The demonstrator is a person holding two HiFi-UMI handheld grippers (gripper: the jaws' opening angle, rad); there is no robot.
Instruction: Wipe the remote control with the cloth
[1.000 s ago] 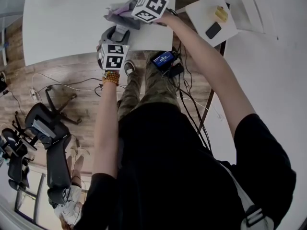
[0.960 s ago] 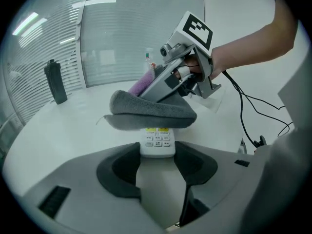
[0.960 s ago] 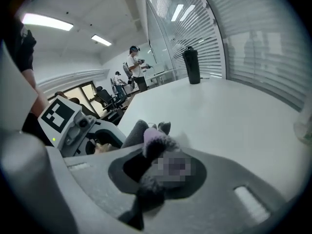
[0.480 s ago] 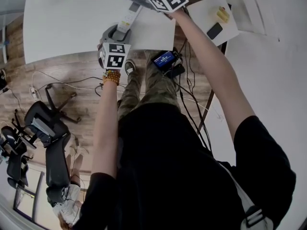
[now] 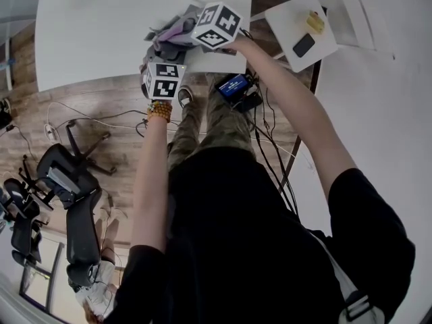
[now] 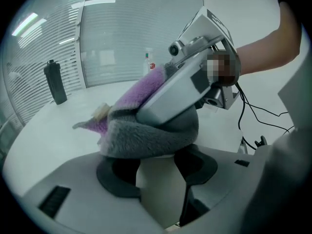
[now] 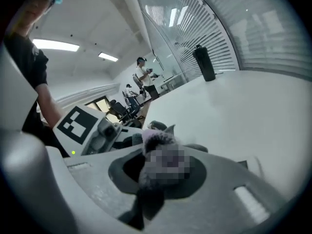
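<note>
Blocking the remote control [image 6: 161, 186]: cloth [image 6: 146, 135], right tool [image 7: 163, 164]; black bottle [image 6: 55, 82] beyond.

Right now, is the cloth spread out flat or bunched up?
Bunched up: the cloth is a crumpled grey and purple wad pinched in the right gripper, sitting on top of the remote control.

Your left gripper [image 6: 158, 168] clamps the remote control [image 6: 160, 191] between its fingers [image 6: 117, 173], lower centre; the right gripper [image 6: 163, 100] presses the cloth [image 6: 141, 139] onto it.
</note>
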